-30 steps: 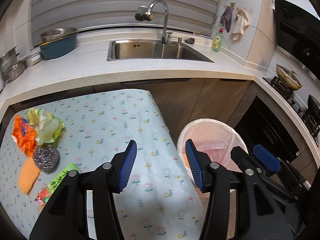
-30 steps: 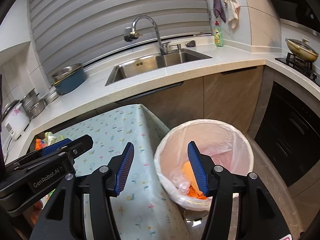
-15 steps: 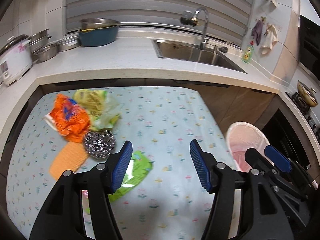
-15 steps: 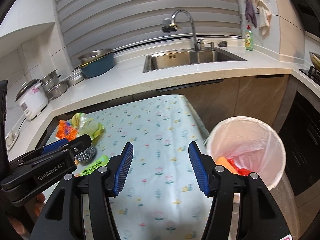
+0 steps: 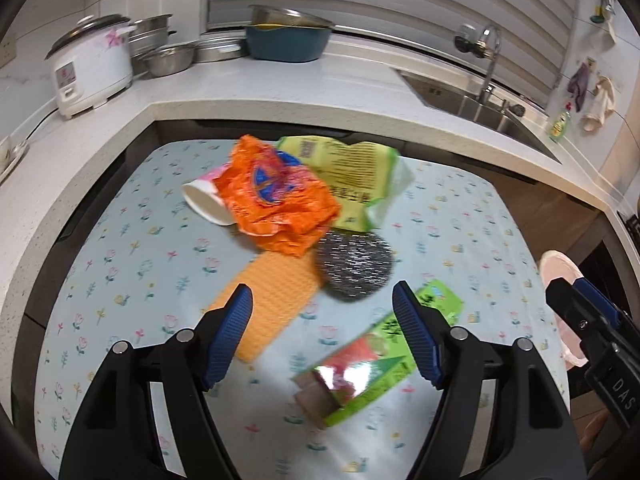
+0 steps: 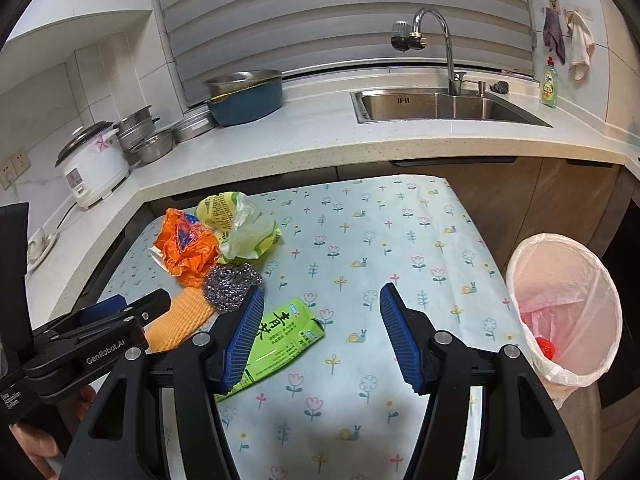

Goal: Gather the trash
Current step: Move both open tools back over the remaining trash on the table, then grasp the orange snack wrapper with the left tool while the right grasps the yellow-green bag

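Left wrist: open claw above trash.

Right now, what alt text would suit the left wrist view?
The open left gripper hovers empty above a floral table strewn with trash: orange wrapper, yellow bag, paper cup, steel scourer, orange sponge, green carton. A kitchen counter lies behind.

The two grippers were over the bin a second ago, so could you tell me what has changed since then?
Both have swung away from the bin to the trash pile. The left gripper, whose jaws have just been opening, is empty above the orange sponge and steel scourer. The right gripper is open, empty, over the green packet. The trash lies unmoved.
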